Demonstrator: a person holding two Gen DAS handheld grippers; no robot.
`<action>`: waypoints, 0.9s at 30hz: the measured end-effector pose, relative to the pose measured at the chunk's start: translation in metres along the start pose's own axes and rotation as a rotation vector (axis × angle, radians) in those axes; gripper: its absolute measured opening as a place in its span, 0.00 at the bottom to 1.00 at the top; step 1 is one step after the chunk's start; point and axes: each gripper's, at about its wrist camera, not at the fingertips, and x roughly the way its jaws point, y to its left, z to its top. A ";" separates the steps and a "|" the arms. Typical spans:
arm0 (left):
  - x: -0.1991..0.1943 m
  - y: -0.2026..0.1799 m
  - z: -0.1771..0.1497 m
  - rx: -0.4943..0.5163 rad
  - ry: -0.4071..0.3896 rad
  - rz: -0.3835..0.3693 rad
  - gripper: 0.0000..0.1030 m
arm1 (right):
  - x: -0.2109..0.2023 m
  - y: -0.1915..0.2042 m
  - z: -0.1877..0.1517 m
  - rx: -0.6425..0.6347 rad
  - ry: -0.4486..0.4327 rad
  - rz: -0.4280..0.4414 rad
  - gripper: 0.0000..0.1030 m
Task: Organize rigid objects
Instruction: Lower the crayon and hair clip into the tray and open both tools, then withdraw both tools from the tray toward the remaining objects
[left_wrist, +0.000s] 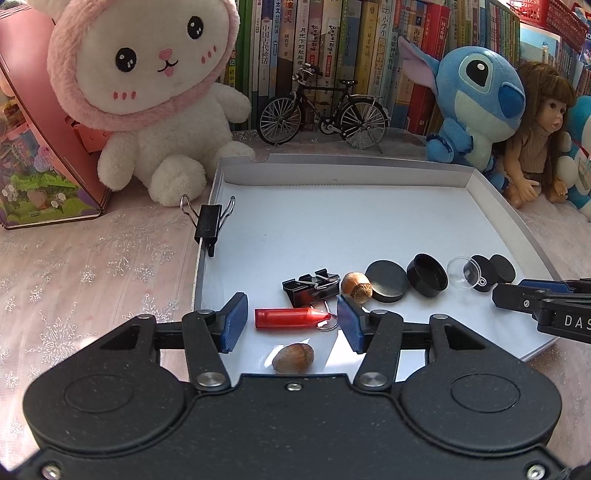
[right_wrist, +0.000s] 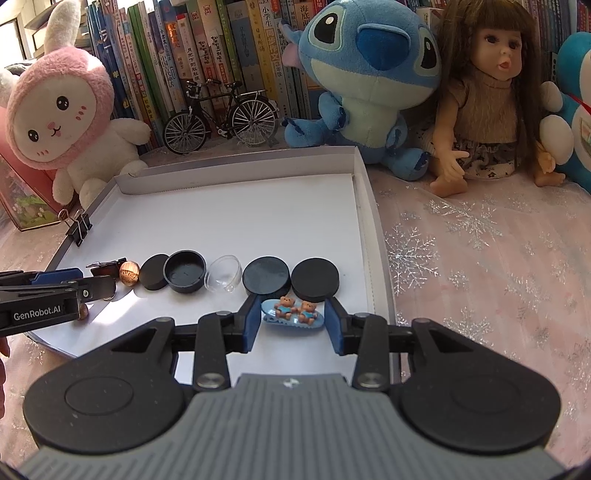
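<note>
Near the tray's (right_wrist: 364, 206) front edge, both hand-held grippers gape, left (left_wrist: 291, 319) flanking red tube (left_wrist: 291, 318), right (right_wrist: 293, 319) flanking hair clip (right_wrist: 293, 314).

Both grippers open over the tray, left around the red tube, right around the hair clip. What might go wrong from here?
1. The left gripper straddles the red tube, whose ring end sits by a binder clip and a nut; closing may snag or nudge them.
2. The right gripper brackets the flat hair clip, with two black discs just beyond; the low clip may slip, and the fingertips may bump a disc.
3. The clear dome looks light and could roll.
</note>
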 end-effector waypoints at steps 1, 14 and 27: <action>-0.001 0.000 0.000 -0.001 0.001 -0.010 0.57 | -0.001 -0.001 0.000 -0.001 0.000 0.003 0.58; -0.036 -0.003 -0.003 0.007 -0.030 -0.038 0.83 | -0.028 -0.010 -0.008 0.007 -0.059 0.050 0.80; -0.064 -0.005 -0.018 0.036 -0.074 -0.036 0.84 | -0.052 -0.003 -0.019 -0.050 -0.140 0.068 0.90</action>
